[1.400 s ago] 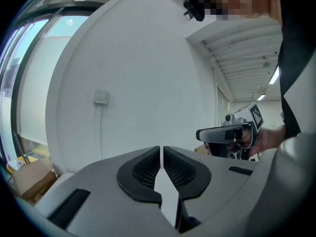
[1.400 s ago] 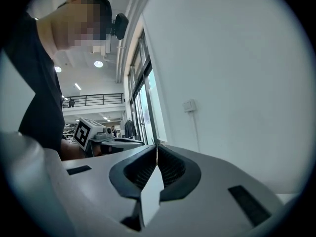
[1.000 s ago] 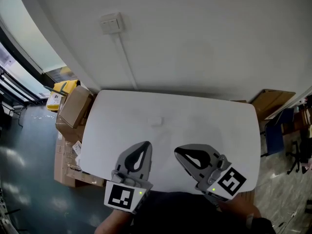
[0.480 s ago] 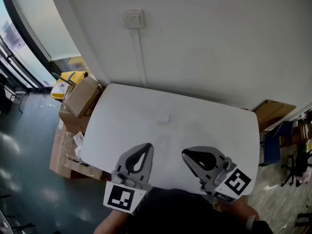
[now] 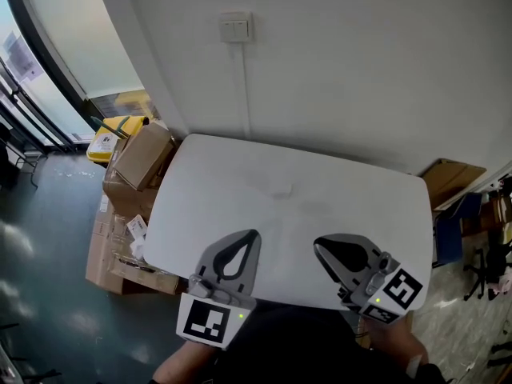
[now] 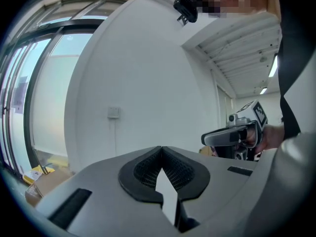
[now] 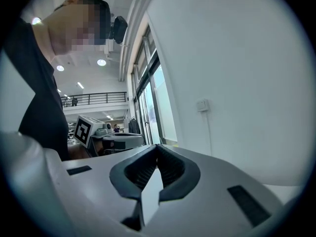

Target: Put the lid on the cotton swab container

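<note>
**Two claws, both closed and empty, at the near edge of a white desk**

1. Yellow item (image 5: 112,137), on the floor at far left by the glazing. It is too small to identify.
2. Cardboard boxes (image 5: 142,157), stacked on the floor against the desk's left edge.
3. Wall switch (image 5: 234,27), on the white wall above the desk's far side, with a thin cable run (image 5: 246,86) dropping straight down from it.
4. Desk (image 5: 216,182), white with rounded corners, its far edge against the wall.
5. My left claw (image 5: 246,240), over the near left part of the desk. In the left gripper view the claw (image 6: 161,149) has its jaws together with nothing between them.
6. Small pale shape (image 5: 281,190), lying on the desk ahead of both claws, well apart from each and toward the wall. It is too faint to tell whether it is the cotton swab container or its lid.
7. My right claw (image 5: 322,246), over the near right part of the desk beside the left one but apart from it. In the right gripper view the claw (image 7: 157,148) has its jaws together and holds nothing.
8. Flat cardboard (image 5: 450,176), beyond the desk's far right corner.
</note>
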Tool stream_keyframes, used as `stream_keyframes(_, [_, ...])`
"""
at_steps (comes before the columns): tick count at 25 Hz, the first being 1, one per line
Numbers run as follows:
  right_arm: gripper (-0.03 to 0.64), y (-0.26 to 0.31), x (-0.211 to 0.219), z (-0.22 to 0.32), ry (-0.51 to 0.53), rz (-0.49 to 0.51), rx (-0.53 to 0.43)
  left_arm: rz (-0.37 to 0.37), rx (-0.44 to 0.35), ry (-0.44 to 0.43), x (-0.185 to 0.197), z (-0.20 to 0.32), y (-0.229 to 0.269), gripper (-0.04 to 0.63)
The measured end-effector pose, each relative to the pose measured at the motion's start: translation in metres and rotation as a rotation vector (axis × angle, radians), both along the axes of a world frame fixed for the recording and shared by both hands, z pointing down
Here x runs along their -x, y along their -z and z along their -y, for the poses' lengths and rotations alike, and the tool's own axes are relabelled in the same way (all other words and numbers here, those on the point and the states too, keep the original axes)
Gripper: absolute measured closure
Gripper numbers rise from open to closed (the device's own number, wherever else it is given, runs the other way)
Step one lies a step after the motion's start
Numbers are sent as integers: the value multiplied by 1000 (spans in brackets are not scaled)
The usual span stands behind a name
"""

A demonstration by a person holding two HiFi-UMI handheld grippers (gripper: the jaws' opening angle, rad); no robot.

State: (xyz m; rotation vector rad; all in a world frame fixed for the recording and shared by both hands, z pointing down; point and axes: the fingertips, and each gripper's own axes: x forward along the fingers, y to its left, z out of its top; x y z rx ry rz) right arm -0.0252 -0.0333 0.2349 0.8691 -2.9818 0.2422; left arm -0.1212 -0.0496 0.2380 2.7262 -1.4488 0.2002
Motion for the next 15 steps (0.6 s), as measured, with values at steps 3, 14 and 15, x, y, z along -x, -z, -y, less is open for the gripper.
stream_keyframes(3, [600, 1, -1, 2, 12, 1, -14, 11, 4, 3, 2, -4, -4, 583])
stream_keyframes(14, [601, -3, -24, -8, 52, 44, 13, -50, 17, 42, -19, -12, 1, 583])
stream_keyframes(15, [600, -5, -27, -10, 54, 46, 22, -61, 19, 43, -21, -13, 1, 582])
